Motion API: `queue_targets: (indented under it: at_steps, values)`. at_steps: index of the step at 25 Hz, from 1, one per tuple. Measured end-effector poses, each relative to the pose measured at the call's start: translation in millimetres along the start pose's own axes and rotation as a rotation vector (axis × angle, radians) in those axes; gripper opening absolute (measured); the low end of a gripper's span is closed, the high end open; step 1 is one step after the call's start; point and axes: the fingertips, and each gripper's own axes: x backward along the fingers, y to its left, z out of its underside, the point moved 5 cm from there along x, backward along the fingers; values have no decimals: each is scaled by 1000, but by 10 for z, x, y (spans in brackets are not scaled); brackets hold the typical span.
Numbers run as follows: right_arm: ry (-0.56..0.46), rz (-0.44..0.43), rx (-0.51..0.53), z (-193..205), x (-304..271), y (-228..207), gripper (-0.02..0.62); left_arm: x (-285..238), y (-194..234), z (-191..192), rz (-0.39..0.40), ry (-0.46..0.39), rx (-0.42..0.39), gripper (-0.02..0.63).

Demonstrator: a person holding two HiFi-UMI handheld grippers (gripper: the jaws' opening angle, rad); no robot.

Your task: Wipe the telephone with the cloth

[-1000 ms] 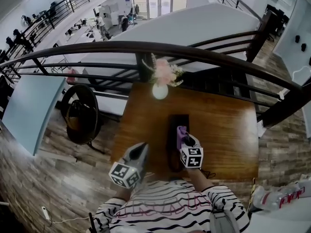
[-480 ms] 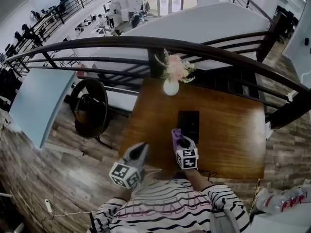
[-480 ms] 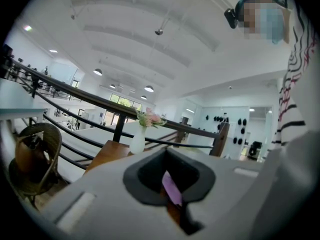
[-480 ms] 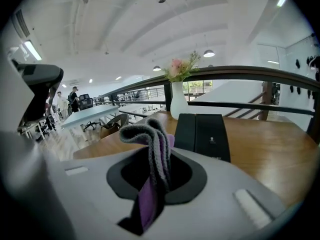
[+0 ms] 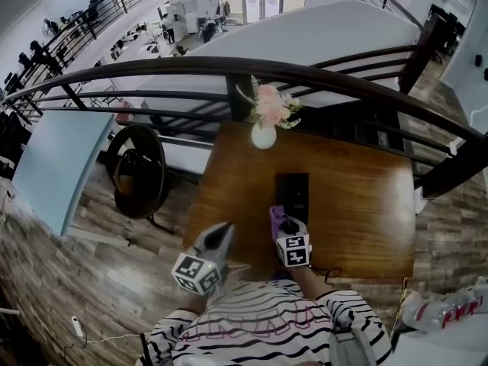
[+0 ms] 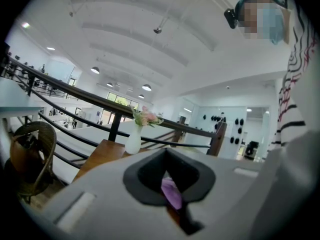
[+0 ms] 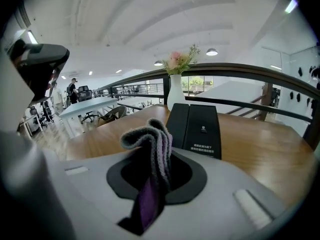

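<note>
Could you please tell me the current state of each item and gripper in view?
Telephone: lying flat on the table.
Cloth: bunched, clamped in the right gripper.
Vase: upright, holding flowers.
Right gripper: shut on the cloth.
Left gripper: shut, empty.

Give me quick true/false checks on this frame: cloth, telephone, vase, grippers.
1. The right gripper is shut on the cloth. True.
2. The left gripper holds the telephone. False: the telephone lies flat on the table, in neither gripper.
3. The vase has tipped over. False: it stands upright with flowers in it.
4. The vase stands beyond the telephone, on the railing side of the table. True.
5. The cloth is spread flat on the table. False: it is bunched up in the right gripper's jaws.
</note>
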Motion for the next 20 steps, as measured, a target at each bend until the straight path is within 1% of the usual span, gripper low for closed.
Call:
queue_targets:
  at_steps: [11,20]
  values:
    - [13,104,-41,100,192,-530,52,-386,-177,26,86,19,6,-2]
    - [28,176,-56,159,309,-888,52,-601,-226,35,120,28,10,-2]
